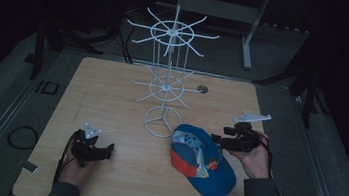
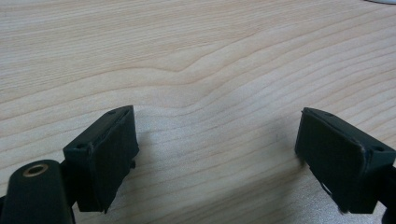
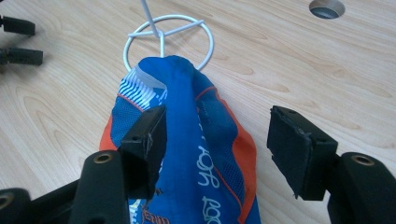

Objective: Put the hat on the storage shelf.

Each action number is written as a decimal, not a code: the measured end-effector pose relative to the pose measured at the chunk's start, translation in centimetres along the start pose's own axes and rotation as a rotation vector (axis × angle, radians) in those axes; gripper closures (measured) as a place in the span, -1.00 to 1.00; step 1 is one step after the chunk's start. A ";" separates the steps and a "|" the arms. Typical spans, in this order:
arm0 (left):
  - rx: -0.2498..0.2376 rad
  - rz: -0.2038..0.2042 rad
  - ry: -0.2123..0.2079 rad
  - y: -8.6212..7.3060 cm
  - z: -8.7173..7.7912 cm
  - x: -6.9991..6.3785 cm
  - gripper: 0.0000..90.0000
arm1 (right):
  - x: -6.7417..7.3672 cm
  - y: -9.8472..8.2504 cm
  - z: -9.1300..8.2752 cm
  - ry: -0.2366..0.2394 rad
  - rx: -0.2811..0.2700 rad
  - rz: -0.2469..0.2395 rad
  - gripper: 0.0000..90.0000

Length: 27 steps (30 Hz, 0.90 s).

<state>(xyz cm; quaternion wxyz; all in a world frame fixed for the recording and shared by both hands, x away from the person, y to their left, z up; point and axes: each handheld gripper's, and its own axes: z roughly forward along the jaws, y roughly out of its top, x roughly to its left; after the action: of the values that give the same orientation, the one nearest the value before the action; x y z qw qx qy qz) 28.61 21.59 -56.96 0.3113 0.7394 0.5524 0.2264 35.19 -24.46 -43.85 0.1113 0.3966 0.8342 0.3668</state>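
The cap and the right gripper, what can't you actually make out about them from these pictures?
- Grip: in the right gripper view, one pad meets the cap; the other stands apart, so a hold is unsettled.
- Cap's lettering: cut off by the bottom edge there; too small and dim in the high view.
- Right gripper: in the high view, its tips merge darkly with the cap.
- Rack: its top lies beyond the upper edge of the right gripper view.

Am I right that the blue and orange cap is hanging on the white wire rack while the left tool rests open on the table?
Not quite: the cap lies on the table beside the rack's base ring, as the high view shows. The left tool does rest open there.
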 end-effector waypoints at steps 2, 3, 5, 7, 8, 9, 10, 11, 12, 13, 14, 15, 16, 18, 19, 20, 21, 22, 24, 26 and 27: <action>0.000 0.003 0.001 0.0 0.0 0.0 -0.70 | 0.1 0.3 0.1 0.002 0.011 -0.015 -0.16; 0.000 0.002 0.001 0.0 0.0 0.0 -0.70 | 0.2 0.4 0.1 0.000 0.015 -0.020 -0.16; -0.001 0.001 0.001 0.0 0.0 0.0 -0.70 | 0.3 0.7 0.2 0.000 0.027 -0.034 -0.16; -0.001 0.000 0.001 0.0 0.0 0.0 -0.70 | 0.4 1.0 0.3 0.006 0.040 -0.043 -0.13; -0.003 -0.001 0.001 0.0 0.0 0.0 -0.70 | 0.4 1.1 0.3 0.010 0.047 -0.047 -0.12; -0.003 -0.003 0.001 0.0 0.0 0.0 -0.70 | 0.5 1.2 0.4 0.013 0.053 -0.052 -0.11; -0.002 0.000 0.001 0.0 0.0 0.0 -0.70 | 0.5 1.4 0.4 0.019 0.056 -0.057 -0.10; -0.002 0.000 0.001 0.0 0.0 0.0 -0.70 | 0.6 1.5 0.4 0.021 0.061 -0.059 -0.10; -0.001 0.000 0.000 0.0 0.0 0.0 -0.70 | 0.6 1.6 0.5 0.025 0.063 -0.063 -0.09; -0.002 0.000 0.001 0.0 0.0 0.0 -0.70 | 0.7 1.7 0.5 0.027 0.067 -0.067 -0.09; -0.002 -0.001 0.001 0.0 0.0 0.0 -0.70 | 0.8 1.8 0.5 0.028 0.070 -0.075 -0.09; -0.002 0.000 0.000 0.0 0.0 0.0 -0.70 | 0.9 1.9 0.6 0.029 0.075 -0.076 -0.09; -0.002 0.000 0.000 0.0 0.0 0.0 -0.70 | 1.0 2.0 0.6 0.029 0.078 -0.079 -0.09; -0.002 -0.001 0.001 0.0 0.0 0.0 -0.70 | 1.1 2.1 0.7 0.032 0.084 -0.090 -0.09; -0.002 -0.001 0.001 0.0 0.0 0.0 -0.70 | 1.1 2.2 0.8 0.033 0.087 -0.090 -0.09; -0.002 -0.001 0.001 0.0 0.0 0.0 -0.70 | 1.2 2.3 0.9 0.034 0.091 -0.094 -0.09; -0.002 -0.001 0.001 0.0 0.0 0.0 -0.70 | 1.3 2.3 0.9 0.035 0.097 -0.093 -0.09; -0.002 -0.001 0.001 0.0 0.0 0.0 -0.70 | 1.3 2.4 1.1 0.037 0.102 -0.101 -0.09; -0.002 -0.002 0.000 0.0 0.0 0.0 -0.70 | 1.4 2.5 1.4 0.036 0.118 -0.108 -0.10; -0.002 -0.003 0.000 0.0 0.0 0.0 -0.70 | 1.4 2.7 1.6 0.036 0.127 -0.115 -0.10; -0.002 -0.003 0.000 0.0 0.0 0.0 -0.70 | 1.5 2.8 1.7 0.036 0.131 -0.118 -0.09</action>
<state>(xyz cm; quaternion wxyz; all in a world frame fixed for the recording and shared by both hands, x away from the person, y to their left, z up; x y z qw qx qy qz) 28.58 21.57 -56.98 0.3125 0.7382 0.5532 0.2267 36.65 -21.31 -42.97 0.0915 0.3463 0.8802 0.3114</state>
